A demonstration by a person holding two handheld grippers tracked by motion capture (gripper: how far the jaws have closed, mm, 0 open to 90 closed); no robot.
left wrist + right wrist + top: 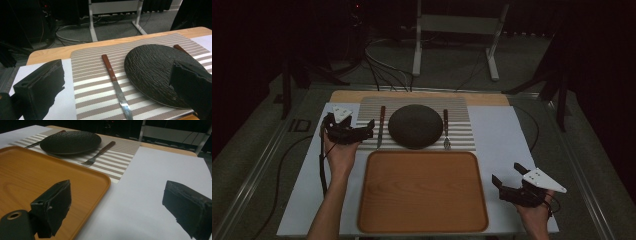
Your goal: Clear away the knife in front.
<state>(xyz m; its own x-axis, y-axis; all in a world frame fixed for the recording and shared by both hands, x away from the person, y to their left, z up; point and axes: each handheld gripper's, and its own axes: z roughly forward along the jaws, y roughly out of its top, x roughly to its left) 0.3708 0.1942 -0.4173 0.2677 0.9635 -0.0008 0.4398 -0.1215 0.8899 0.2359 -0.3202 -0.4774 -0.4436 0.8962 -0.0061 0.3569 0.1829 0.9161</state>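
A dark round plate [415, 126] [155, 72] [70, 142] lies on a striped placemat [462, 112] [95, 82] [117, 162]. A knife [381, 125] [115, 82] with a reddish handle lies left of the plate, and a fork [445, 129] [98, 152] lies to its right. In front of the placemat sits an orange wooden tray [422, 192] [25, 177] with nothing on it. My left gripper [362, 131] [117, 87] is open, hovering just left of the knife. My right gripper [508, 176] [117, 207] is open over the white sheet, right of the tray.
A white sheet [497, 135] [155, 175] covers most of the table [347, 96], whose wooden edge shows at the back. Cables [382, 70] and a white metal frame [457, 30] stand on the floor behind the table. Dark surroundings flank both sides.
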